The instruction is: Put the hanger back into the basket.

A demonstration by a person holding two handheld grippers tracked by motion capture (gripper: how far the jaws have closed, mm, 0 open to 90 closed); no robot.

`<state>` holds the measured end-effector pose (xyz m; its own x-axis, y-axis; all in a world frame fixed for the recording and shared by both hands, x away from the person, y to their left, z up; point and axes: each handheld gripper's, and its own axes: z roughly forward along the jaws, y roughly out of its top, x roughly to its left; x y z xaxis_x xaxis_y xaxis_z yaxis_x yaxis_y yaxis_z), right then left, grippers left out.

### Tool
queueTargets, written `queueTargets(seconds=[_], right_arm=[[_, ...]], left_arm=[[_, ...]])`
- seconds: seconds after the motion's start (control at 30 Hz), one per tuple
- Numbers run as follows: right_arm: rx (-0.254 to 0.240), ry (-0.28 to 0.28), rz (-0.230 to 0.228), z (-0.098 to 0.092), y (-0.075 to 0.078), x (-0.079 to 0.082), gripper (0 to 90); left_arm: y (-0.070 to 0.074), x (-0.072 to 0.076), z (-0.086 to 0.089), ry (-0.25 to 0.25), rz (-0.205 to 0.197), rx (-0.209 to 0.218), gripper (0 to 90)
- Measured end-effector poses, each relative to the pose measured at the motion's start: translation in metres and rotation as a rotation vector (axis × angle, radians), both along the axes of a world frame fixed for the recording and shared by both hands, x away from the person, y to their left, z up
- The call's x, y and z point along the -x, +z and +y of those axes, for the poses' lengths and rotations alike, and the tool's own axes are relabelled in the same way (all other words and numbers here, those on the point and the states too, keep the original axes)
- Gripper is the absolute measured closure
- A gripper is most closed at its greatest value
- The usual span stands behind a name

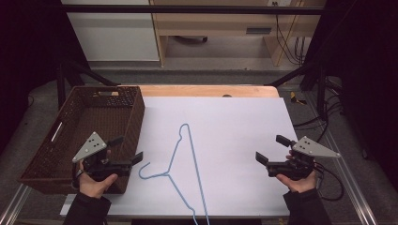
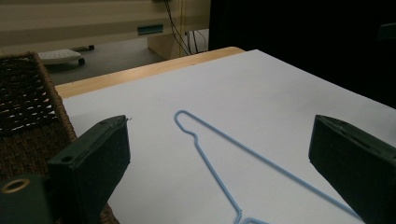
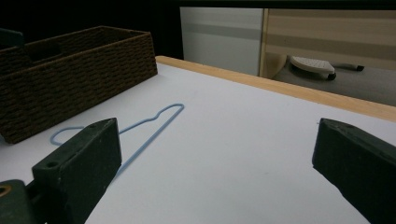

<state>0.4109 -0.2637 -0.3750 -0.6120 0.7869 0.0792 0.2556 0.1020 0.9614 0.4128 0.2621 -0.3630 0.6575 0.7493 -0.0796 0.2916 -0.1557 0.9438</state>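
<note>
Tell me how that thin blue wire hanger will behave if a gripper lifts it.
The thin blue wire hanger is slender and lies flat on the white table cover, so it is probably light and hard to pinch. Its long open frame would likely swing or flex if held at one end.

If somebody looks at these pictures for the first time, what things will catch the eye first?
A thin blue wire hanger lies flat on the white table, near its middle. A dark brown woven basket stands at the table's left edge. The left gripper and right gripper are held on either side of the hanger, jaws wide apart, holding nothing.
</note>
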Motion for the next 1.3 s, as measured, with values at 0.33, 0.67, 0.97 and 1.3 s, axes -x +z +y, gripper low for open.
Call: queueTargets(seconds=[0.33, 0.67, 0.97, 1.3], right_arm=[[0.045, 0.007, 0.034, 0.017, 0.002, 0.000, 3.6], [0.092, 0.075, 0.045, 0.054, 0.009, 0.004, 3.8], [0.139, 0.154, 0.082, 0.098, 0.005, 0.005, 6.6], [0.227, 0.230, 0.155, 0.148, -0.012, 0.008, 10.2]], left_arm=[[0.000, 0.002, -0.007, -0.013, 0.006, 0.008, 5.6], [-0.001, 0.003, -0.017, -0.035, 0.003, -0.007, 5.8], [-0.003, 0.004, -0.023, -0.042, 0.005, -0.011, 6.1], [-0.004, 0.003, -0.025, -0.044, 0.009, -0.014, 6.1]])
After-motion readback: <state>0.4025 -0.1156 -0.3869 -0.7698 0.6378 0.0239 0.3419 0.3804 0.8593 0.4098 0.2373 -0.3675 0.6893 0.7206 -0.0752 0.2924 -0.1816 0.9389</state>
